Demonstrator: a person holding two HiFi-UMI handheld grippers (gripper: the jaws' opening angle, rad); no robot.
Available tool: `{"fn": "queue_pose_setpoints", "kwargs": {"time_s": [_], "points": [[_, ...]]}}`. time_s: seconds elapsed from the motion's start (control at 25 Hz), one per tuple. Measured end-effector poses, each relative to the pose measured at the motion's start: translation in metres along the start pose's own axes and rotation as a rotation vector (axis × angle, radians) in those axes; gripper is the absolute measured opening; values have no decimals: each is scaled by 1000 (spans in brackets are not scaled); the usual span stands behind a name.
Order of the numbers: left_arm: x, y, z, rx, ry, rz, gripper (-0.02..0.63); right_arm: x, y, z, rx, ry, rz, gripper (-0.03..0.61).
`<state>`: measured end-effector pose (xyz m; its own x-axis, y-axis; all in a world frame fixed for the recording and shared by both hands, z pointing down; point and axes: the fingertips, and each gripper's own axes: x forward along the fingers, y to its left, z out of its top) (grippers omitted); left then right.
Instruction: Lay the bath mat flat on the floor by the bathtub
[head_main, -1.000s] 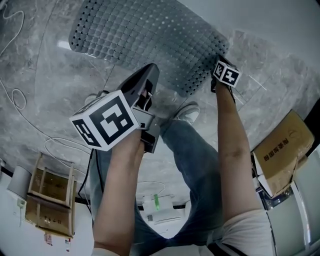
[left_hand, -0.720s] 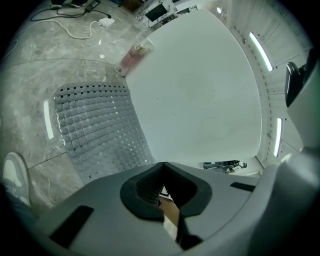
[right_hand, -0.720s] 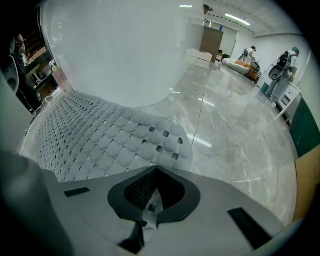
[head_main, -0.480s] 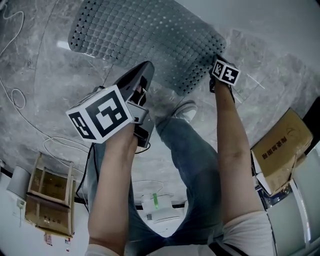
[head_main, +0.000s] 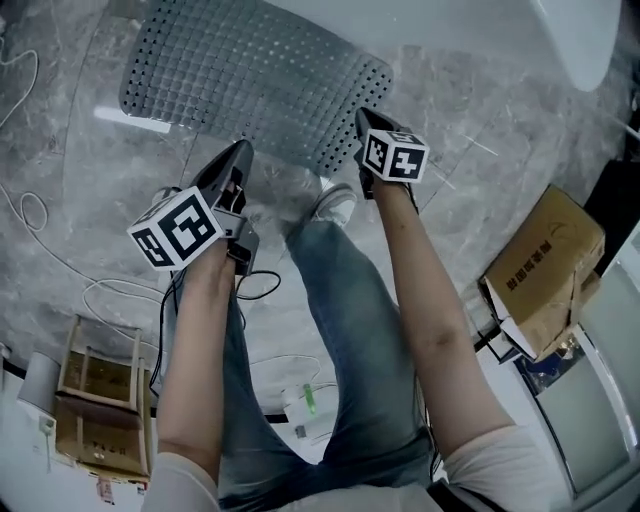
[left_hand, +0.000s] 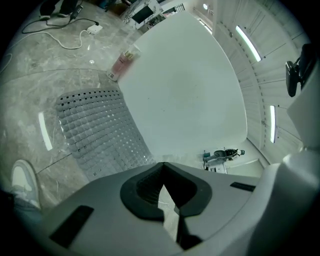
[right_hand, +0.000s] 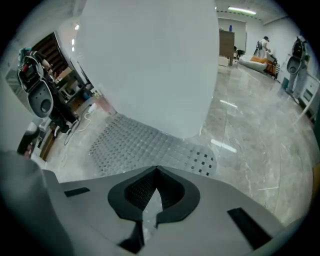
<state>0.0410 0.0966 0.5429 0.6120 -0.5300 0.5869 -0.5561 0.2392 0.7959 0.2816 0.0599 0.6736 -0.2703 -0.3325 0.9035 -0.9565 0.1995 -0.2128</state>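
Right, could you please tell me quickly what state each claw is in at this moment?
Left claw: closed, holding nothing.
Right claw: closed, holding nothing.

The only print I can find is a short row of dark characters on the cardboard box (head_main: 545, 262), at four o'clock in the head view, and it's too small and skewed to read. The cube (head_main: 176, 228) on the left gripper (head_main: 242, 147) at nine o'clock and the cube (head_main: 392, 157) on the right gripper (head_main: 358, 113) at one o'clock bear only black-and-white square patterns, no letters or numbers.
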Motion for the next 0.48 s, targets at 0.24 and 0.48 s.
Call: {"fn": "queue_pose_setpoints", "kwargs": {"time_s": [0.24,0.48], "points": [[-35,-26,-2,26,74,42,14,-81,69,36,25,-58,104,25],[-79,-84,35,97,90,30,14,-167,125,77,42,-102,190,26]]}}
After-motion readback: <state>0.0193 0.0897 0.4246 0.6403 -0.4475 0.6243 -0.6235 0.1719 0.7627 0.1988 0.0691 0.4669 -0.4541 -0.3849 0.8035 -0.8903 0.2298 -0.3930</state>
